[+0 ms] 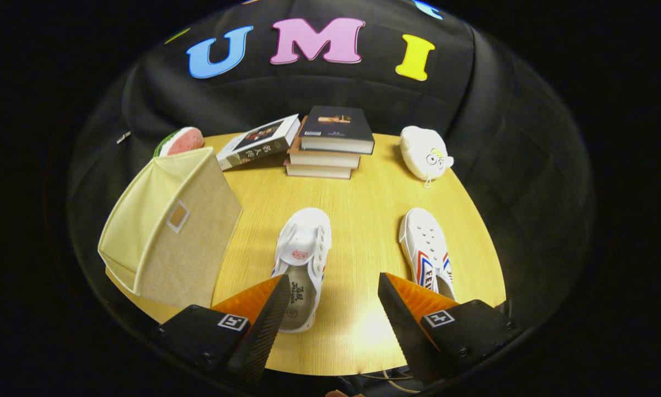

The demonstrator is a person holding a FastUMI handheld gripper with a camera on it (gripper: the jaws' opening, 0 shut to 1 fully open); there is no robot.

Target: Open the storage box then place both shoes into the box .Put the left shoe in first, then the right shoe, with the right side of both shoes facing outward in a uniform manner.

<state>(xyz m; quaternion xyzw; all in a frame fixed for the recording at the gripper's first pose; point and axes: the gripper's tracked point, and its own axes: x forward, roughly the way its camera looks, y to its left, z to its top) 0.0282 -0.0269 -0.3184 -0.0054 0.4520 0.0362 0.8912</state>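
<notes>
Two white canvas shoes and a beige fabric storage box, laid out on a round wooden table.

The white lace-less canvas shoe [302, 264] is seen just ahead of the gripper [334, 300], its long axis running away from the fingers, toe pointed toward the books, heel partly hidden behind one finger [264, 325]. The second white canvas shoe with red and blue side stripes [428, 251] is set apart beside it, toe likewise pointed away, heel partly covered by the other finger. The fingers are spread wide; nothing is held or touched. The beige fabric storage box [170, 231] is placed near the first shoe, on the side away from the striped shoe. Beyond are recorded a stack of hardback books [330, 146], a leaning book [258, 142], a watermelon-slice plush [180, 141] and a white plush toy [424, 151], all on the light wooden table [363, 198].
</notes>
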